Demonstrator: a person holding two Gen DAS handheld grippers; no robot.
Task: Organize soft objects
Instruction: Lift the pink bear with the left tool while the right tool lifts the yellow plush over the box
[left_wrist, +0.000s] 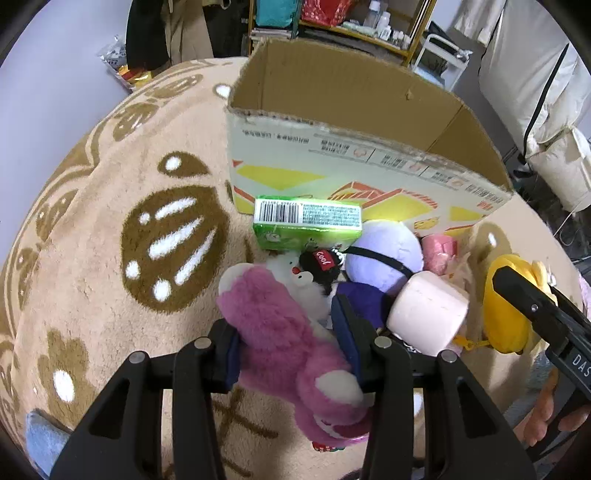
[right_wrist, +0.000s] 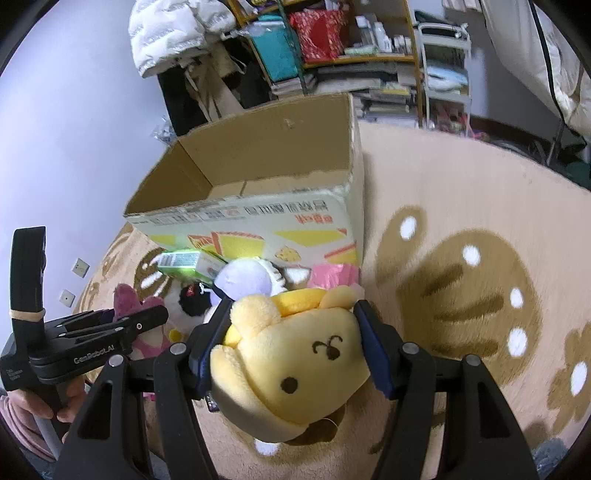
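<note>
- Beige patterned rug (left_wrist: 92, 258) underlies everything.
- Left gripper (left_wrist: 291, 343) clamped on pink plush bear (left_wrist: 280, 339).
- Right gripper (right_wrist: 291, 343) clamped on yellow plush dog (right_wrist: 295, 362).
- Cardboard box (right_wrist: 251, 218) just behind toy pile; visible interior bare.

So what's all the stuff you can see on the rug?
cardboard box: one, brown, open, on rug behind toys
green carton: one, against box front
pink plush: one, between left jaws
yellow plush: one, between right jaws
lilac ball plush: one, beside carton
black plush: one, tagged "Cool"
pale pink roll: one, mid-pile
rug: one, tan with brown pattern
left gripper: black, shut on pink plush
right gripper: black, shut on yellow plush
</note>
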